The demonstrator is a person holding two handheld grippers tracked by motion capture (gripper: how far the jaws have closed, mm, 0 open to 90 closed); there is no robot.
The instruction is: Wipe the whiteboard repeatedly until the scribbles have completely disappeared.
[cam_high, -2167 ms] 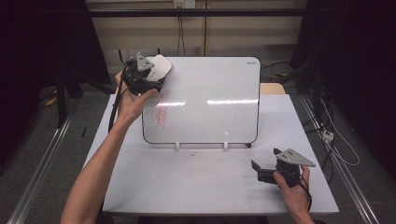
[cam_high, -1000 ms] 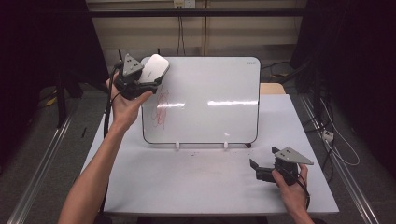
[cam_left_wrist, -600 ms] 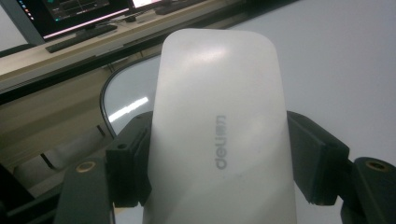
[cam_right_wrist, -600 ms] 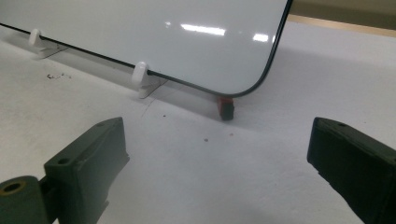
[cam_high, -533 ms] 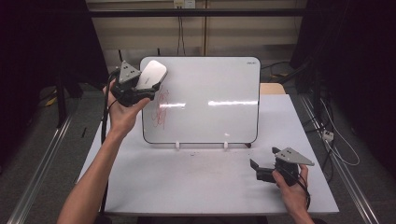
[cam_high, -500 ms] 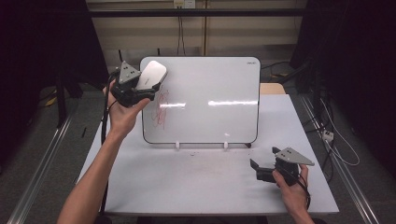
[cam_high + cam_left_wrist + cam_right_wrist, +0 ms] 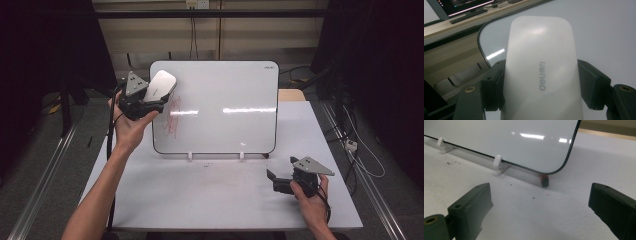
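A white whiteboard [image 7: 225,110] stands upright on white feet at the back of the table, with a red scribble [image 7: 172,112] near its left edge. My left gripper [image 7: 154,97] is held up at the board's upper left and is shut on a white eraser [image 7: 160,86]. In the left gripper view the eraser [image 7: 540,75] sits between the black jaws of the left gripper [image 7: 541,86], its printed back towards the camera and the board [image 7: 604,30] behind it. My right gripper [image 7: 274,181] rests at the table's front right, open and holding nothing [image 7: 541,205].
The white table [image 7: 210,195] carries faint red smudges in front of the board. White clip feet [image 7: 499,163] hold the board's lower edge [image 7: 499,137]. A small red and black object [image 7: 544,180] lies under the board's right corner. A cable trails from the left gripper.
My left gripper with the eraser has sunk slightly along the board's left edge and tipped the eraser more upright. The right gripper has stayed put.
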